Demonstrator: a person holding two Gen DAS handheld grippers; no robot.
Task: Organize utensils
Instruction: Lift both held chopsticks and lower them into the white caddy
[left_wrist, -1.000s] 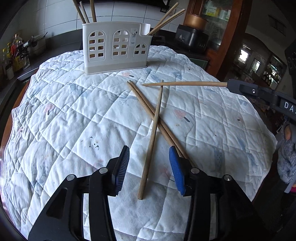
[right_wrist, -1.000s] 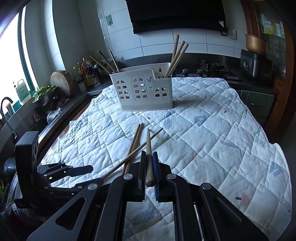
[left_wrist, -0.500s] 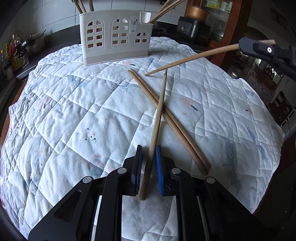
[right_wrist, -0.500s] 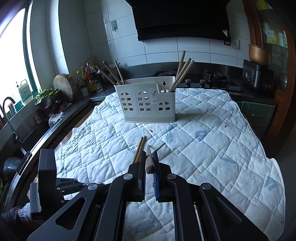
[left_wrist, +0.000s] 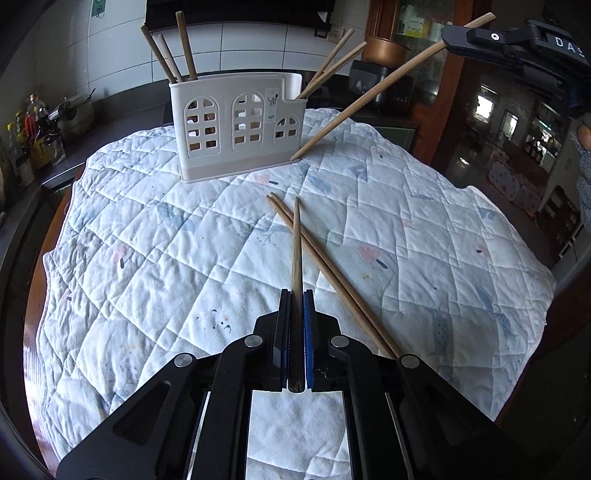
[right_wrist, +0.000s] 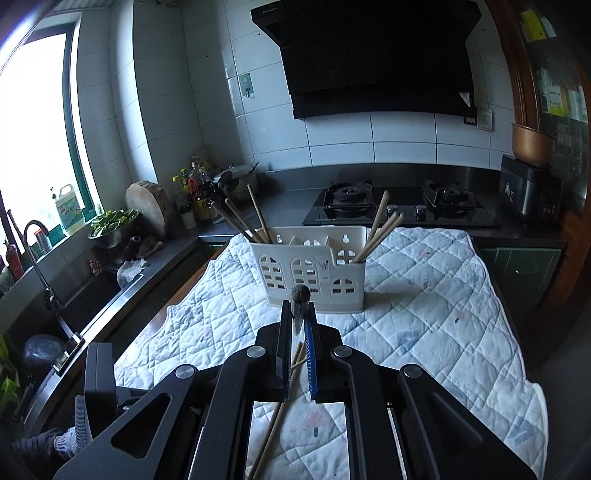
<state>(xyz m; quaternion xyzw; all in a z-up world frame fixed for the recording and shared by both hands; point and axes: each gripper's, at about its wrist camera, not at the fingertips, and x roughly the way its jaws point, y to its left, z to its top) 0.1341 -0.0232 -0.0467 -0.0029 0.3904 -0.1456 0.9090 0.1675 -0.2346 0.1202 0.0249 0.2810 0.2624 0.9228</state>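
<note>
A white utensil holder (left_wrist: 236, 125) with several chopsticks in its end compartments stands at the far side of the quilted cloth; it also shows in the right wrist view (right_wrist: 310, 273). My left gripper (left_wrist: 296, 299) is shut on a wooden chopstick (left_wrist: 296, 243) that points toward the holder, crossing over a pair of chopsticks (left_wrist: 332, 273) lying on the cloth. My right gripper (right_wrist: 298, 314) is shut on another chopstick (right_wrist: 300, 295), raised and tilted; in the left wrist view this chopstick (left_wrist: 369, 92) slants down, its tip near the holder's right base.
The white quilted cloth (left_wrist: 147, 258) covers the table. A sink with a tap (right_wrist: 40, 258) and a counter with bottles (right_wrist: 195, 192) lie to the left. A gas hob (right_wrist: 399, 206) and a dark appliance (right_wrist: 528, 195) stand behind the table.
My left gripper has closed on the chopstick and lifted its near end. My right gripper has risen with its chopstick, tilting it steeply toward the holder.
</note>
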